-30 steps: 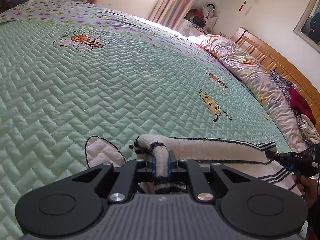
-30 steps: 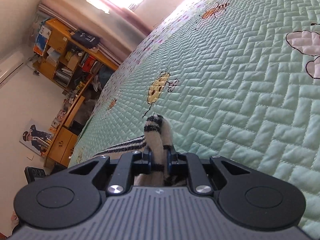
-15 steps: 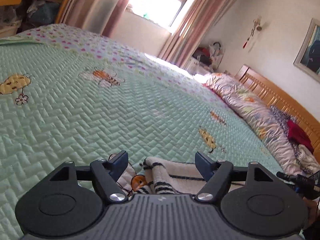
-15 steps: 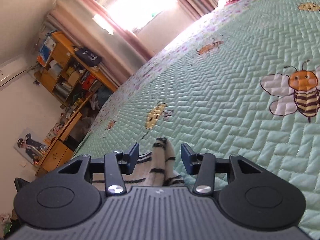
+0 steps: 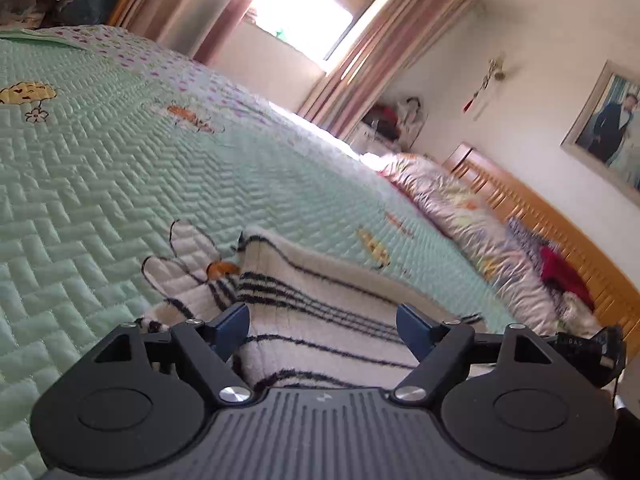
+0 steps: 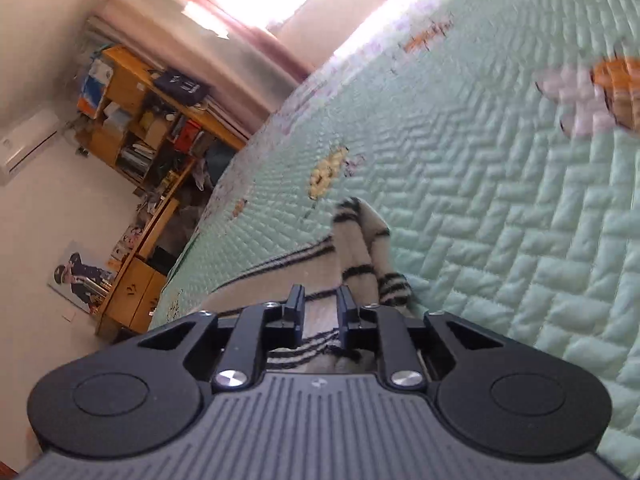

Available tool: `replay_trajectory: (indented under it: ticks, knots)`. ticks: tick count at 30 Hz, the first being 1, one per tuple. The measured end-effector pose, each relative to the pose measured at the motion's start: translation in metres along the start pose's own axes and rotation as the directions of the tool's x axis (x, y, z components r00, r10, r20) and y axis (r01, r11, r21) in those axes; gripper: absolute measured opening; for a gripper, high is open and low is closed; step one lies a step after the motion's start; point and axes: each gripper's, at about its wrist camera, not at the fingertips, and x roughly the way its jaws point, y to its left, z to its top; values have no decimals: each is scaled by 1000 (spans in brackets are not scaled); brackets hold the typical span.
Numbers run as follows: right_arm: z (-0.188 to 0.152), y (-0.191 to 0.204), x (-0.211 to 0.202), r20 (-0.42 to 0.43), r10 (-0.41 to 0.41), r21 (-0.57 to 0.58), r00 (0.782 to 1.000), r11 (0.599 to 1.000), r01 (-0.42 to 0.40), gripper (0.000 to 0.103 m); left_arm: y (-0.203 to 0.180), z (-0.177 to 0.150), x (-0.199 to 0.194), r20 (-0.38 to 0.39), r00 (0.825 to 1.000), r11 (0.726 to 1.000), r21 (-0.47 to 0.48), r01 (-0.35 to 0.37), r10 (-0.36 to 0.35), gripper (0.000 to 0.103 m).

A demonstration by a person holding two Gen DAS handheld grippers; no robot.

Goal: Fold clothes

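A cream fuzzy garment with black stripes (image 5: 320, 280) lies folded on the mint quilted bedspread (image 5: 120, 168). My left gripper (image 5: 323, 322) hovers low over its near edge. Its jaws are wide and still opening, and the blue pads (image 5: 234, 320) stand clear of the cloth on both sides. In the right wrist view the garment's other end (image 6: 360, 240) rises in a small striped fold. My right gripper (image 6: 320, 312) sits just behind it with jaws narrow and closing. Cloth shows through the gap and the pads do not press on it. The tip of the right gripper (image 5: 588, 346) shows at the left view's right edge.
A rolled floral duvet (image 5: 460, 208) and a pile of clothes (image 5: 560, 276) lie along the wooden headboard (image 5: 568, 240). Wooden shelves full of books (image 6: 140, 120) stand beyond the bed's far side. The bedspread (image 6: 500, 220) stretches wide ahead of both grippers.
Both grippers, shut on the striped garment a second ago, have let go. The left jaws spread wide and drew back; the right jaws opened, then narrowed. The garment now rests on the bed.
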Motion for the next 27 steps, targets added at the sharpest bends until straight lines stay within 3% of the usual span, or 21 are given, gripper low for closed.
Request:
replay_trajectory:
  ticks: [2, 3, 5, 6, 7, 8, 9, 12, 14, 16, 18, 20, 21, 23, 25, 26, 27]
  knots:
    - [5, 11, -1, 13, 61, -7, 998, 998, -61, 45, -3, -3, -3, 4, 1000, 1000, 2, -9, 9, 89]
    - [6, 11, 5, 0, 72, 14, 997, 997, -72, 59, -4, -7, -1, -11, 1000, 1000, 6, -27, 27, 89]
    - [3, 1, 19, -68, -16, 20, 998, 1000, 18, 62, -2, -21, -3, -42, 997, 998, -4, -63, 63, 85]
    - [0, -9, 24, -96, -80, 8, 992, 997, 81, 48, 1, -28, -6, -42, 996, 997, -16, -77, 76, 82]
    - [-4, -17, 21, -97, -119, 17, 988, 992, 122, 16, -1, -31, -15, -20, 997, 998, -18, -68, 68, 83]
    - [-7, -19, 10, -69, -124, 41, 990, 991, 127, 12, -3, -34, -24, 4, 998, 998, -18, -58, 58, 84]
    - [-10, -18, -3, -35, -116, 64, 993, 991, 118, 15, -6, -36, -36, 28, 998, 998, -9, -59, 59, 88]
    - [-26, 18, -38, 55, -117, -51, 992, 991, 120, 50, -16, -41, -62, 70, 995, 998, 7, -68, 67, 93]
    - [-42, 49, -48, 81, -91, -158, 993, 982, 102, 54, -27, -47, -72, 85, 993, 997, -4, -76, 76, 97]
    - [-56, 81, -54, 98, -90, -271, 991, 956, 113, 65, -49, -48, -72, 69, 988, 990, 33, -141, 138, 100]
    - [-66, 113, -48, 137, -185, -372, 973, 901, 224, 68, -83, -46, -68, 78, 975, 960, 175, -218, 207, 102]
    - [-77, 132, -44, 162, -197, -435, 967, 865, 249, 68, -116, -48, -65, 122, 957, 907, 309, -287, 261, 102]
    - [-82, 140, -42, 170, -190, -462, 967, 851, 248, 68, -129, -50, -63, 132, 959, 896, 344, -281, 250, 102]
    - [-96, 150, -37, 145, -166, -530, 975, 820, 218, 71, -142, -55, -56, 92, 980, 899, 389, -201, 179, 102]
    - [-110, 148, -34, 131, -177, -597, 975, 771, 221, 71, -146, -63, -38, 12, 988, 867, 477, -142, 155, 102]
    - [-115, 138, -32, 132, -212, -600, 968, 760, 249, 71, -141, -69, -24, -31, 974, 843, 508, -177, 223, 102]
    - [-117, 124, -29, 124, -261, -587, 957, 758, 283, 71, -127, -75, -8, -83, 948, 832, 507, -226, 308, 102]
